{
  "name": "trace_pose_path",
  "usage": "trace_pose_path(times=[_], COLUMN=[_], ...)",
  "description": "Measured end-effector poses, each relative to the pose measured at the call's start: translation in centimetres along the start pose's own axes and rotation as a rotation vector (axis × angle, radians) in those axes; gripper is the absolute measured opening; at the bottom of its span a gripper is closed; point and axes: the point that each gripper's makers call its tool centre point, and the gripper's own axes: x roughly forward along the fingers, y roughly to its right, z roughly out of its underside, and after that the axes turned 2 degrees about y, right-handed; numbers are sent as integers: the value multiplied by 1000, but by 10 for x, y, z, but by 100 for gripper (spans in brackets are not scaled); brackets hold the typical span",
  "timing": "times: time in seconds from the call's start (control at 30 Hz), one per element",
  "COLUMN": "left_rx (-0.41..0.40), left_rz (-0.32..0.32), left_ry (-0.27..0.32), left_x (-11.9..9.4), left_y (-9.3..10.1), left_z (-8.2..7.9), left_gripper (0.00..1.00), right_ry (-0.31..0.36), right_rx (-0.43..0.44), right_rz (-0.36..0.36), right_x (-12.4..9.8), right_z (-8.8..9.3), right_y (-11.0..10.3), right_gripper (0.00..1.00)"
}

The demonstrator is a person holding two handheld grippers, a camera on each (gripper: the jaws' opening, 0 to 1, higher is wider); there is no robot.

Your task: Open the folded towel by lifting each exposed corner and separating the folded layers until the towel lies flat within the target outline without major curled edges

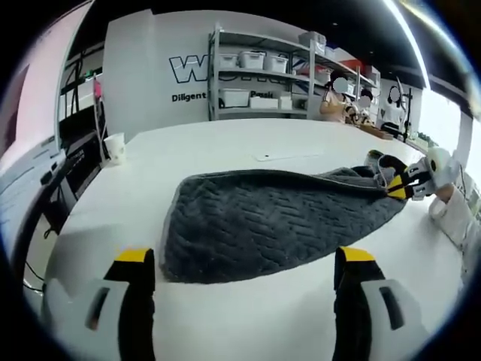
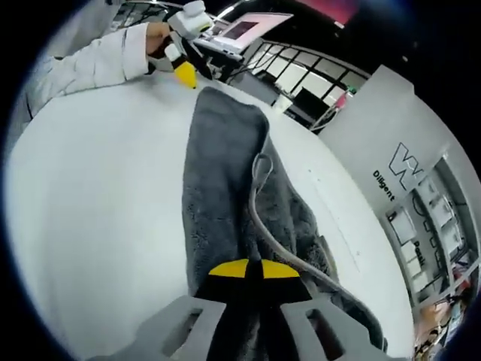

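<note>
Towel: we see the dark grey towel (image 1: 278, 222) lying folded on the white table (image 1: 225, 150), its far end raised off the surface.
Left tongs: our left gripper (image 1: 244, 263) is spread wide, hovering just short of the towel's near edge, touching nothing.
Right tongs: our right gripper (image 2: 252, 268) is pressed together, pinching the towel's end (image 2: 225, 195) between its yellow tips.
Cup: a white cup (image 1: 114, 147) stands well apart, near the table's edge.
Sleeve: a white sleeve (image 2: 90, 60) reaches in behind the left gripper.
</note>
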Motion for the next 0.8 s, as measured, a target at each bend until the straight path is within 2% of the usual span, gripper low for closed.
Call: trace_pose_path(times=[0.67, 0.8], left_rx=[-2, -2], left_rz=[16, 16], left_ry=[1, 0], left_x=[4, 4], left_y=[4, 4], left_z=[0, 1], left_gripper=[97, 97], right_ry=[43, 52], right_rx=[59, 73], right_rz=[10, 10], right_x=[-5, -8], right_z=[-4, -7], right_y=[-3, -3], right_gripper=[0, 3])
